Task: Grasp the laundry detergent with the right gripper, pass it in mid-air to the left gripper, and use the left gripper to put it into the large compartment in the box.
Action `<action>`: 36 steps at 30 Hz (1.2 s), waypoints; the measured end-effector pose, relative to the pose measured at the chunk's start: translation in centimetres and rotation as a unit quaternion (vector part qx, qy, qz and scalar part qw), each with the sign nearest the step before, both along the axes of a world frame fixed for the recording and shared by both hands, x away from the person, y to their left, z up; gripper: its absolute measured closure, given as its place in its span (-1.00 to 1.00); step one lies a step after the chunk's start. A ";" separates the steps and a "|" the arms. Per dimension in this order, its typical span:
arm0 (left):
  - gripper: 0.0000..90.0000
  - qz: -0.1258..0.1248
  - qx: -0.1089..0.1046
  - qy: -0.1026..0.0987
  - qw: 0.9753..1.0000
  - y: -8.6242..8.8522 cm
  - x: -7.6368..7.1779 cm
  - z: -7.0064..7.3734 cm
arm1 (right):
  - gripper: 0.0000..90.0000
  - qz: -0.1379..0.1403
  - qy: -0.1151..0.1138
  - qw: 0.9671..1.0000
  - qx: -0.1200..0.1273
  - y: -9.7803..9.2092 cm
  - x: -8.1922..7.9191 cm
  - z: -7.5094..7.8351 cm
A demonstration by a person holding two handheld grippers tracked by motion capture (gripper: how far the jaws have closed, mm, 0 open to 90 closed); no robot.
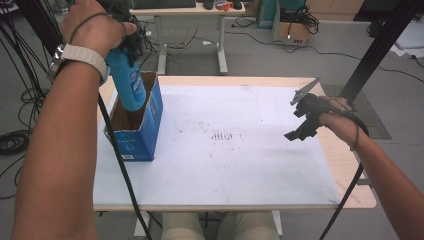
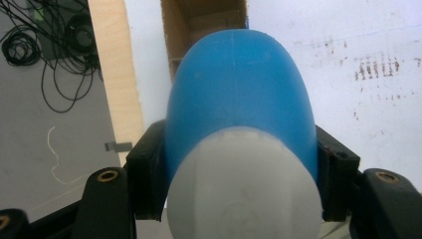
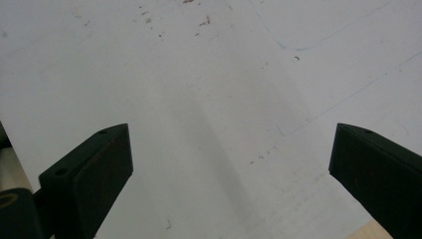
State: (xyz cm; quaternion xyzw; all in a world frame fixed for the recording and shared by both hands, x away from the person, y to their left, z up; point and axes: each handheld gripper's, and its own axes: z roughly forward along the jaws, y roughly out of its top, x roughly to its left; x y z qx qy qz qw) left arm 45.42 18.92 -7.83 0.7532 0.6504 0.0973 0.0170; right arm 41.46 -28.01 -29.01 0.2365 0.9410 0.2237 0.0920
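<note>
The left tongs (image 2: 239,169) are clenched on a blue bottle (image 2: 239,94), their two black jaws pressing its sides just below the white cap (image 2: 244,189). In the high view the left hand (image 1: 95,27) holds those tongs (image 1: 131,42) raised above the left edge of the table (image 1: 240,175), and the bottle (image 1: 127,80) hangs upright from them with its lower end inside the open top of a blue cardboard box (image 1: 142,135). The left gripper view looks down along the bottle into the box's brown inside (image 2: 199,20).

The right tongs (image 3: 229,169) are released, jaws wide apart with nothing between them, above the bare white table surface (image 3: 199,74), which carries faint scuffs and marks. In the high view the right hand (image 1: 340,122) holds these tongs (image 1: 300,131) over the table's right side, well apart from the box and bottle. Dark smudges (image 1: 222,135) mark the middle of the table between the two tongs.
</note>
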 end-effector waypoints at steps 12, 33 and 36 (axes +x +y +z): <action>-0.16 0.016 0.004 -0.005 1.000 1.5 0.4 -2.3 | -0.93 -0.012 -0.008 1.000 0.006 -0.3 0.3 -0.2; -0.16 0.014 0.000 0.005 1.000 2.3 0.8 -8.0 | -0.93 -0.045 0.004 0.999 0.007 -1.0 0.1 -1.1; -0.16 0.012 0.000 0.007 1.000 2.3 0.8 -8.8 | -0.93 -0.045 0.004 0.999 0.008 -1.0 0.1 -1.2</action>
